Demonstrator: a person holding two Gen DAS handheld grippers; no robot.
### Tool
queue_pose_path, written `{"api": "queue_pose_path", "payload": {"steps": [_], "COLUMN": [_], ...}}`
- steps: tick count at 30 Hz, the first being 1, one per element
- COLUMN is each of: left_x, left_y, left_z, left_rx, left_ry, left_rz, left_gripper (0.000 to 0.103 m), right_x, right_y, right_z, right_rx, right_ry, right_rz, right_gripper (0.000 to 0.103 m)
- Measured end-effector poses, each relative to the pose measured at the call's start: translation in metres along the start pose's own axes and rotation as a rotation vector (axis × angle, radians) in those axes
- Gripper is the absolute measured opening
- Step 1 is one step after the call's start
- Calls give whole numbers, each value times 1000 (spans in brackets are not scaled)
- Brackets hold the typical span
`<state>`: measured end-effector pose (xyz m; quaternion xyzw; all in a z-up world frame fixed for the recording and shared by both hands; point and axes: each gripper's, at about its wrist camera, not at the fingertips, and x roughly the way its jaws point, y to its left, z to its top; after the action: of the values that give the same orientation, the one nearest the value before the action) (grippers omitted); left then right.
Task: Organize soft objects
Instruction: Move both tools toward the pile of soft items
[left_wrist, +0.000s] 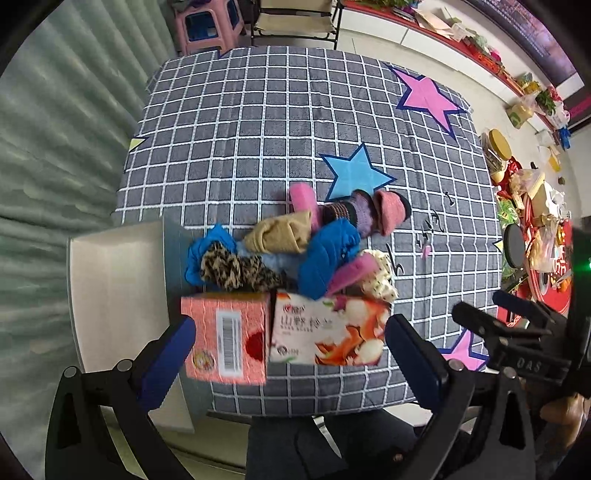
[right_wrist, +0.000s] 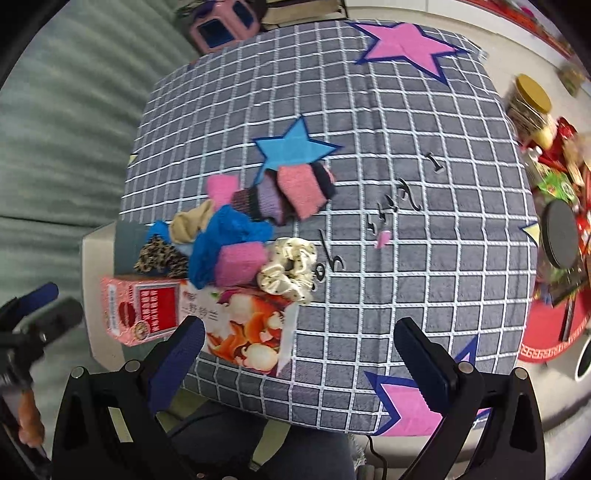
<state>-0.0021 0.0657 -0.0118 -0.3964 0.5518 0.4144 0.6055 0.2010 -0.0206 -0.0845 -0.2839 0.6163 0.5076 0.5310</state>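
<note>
Both claws stood fully spread and empty — left claw (left_wrist: 291, 350) low in its frame, straddling the printed carton (left_wrist: 288, 332); right claw (right_wrist: 299, 354) beside it, over bare tabletop (right_wrist: 406, 258). Just beyond the carton, mid-frame: soft pile (left_wrist: 295, 243) — cream scrunchie (right_wrist: 288, 269) nearest the right claw, blue cloth (left_wrist: 325, 254), striped socks (left_wrist: 362, 214) farthest, long axis left-right.

One carton (left_wrist: 288, 332), two pink sponges (right_wrist: 240, 264), three scrunchies (right_wrist: 288, 273).
</note>
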Motion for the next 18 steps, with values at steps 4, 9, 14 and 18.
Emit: {"api": "queue_pose_path", "payload": {"steps": [4,9,14,18], "left_x": [19,50,86,125], "left_y": [4,5,11,14], "left_z": [23,51,93,119], "left_rx": [56,147,178,98], "left_ry": [11,55,108,190], "left_rz": [5,14,11,-51], "left_gripper": [102,102,102,102], "right_x": [9,19,30,38], "right_y": [-1,-2,-6,-8], "right_z": [2,4,10,15], "right_rx": [46,110,188,232], "right_ry": [2,4,3,3], "right_rz": [-14,-22,-48,-62], "right_gripper": [103,103,103,103]}}
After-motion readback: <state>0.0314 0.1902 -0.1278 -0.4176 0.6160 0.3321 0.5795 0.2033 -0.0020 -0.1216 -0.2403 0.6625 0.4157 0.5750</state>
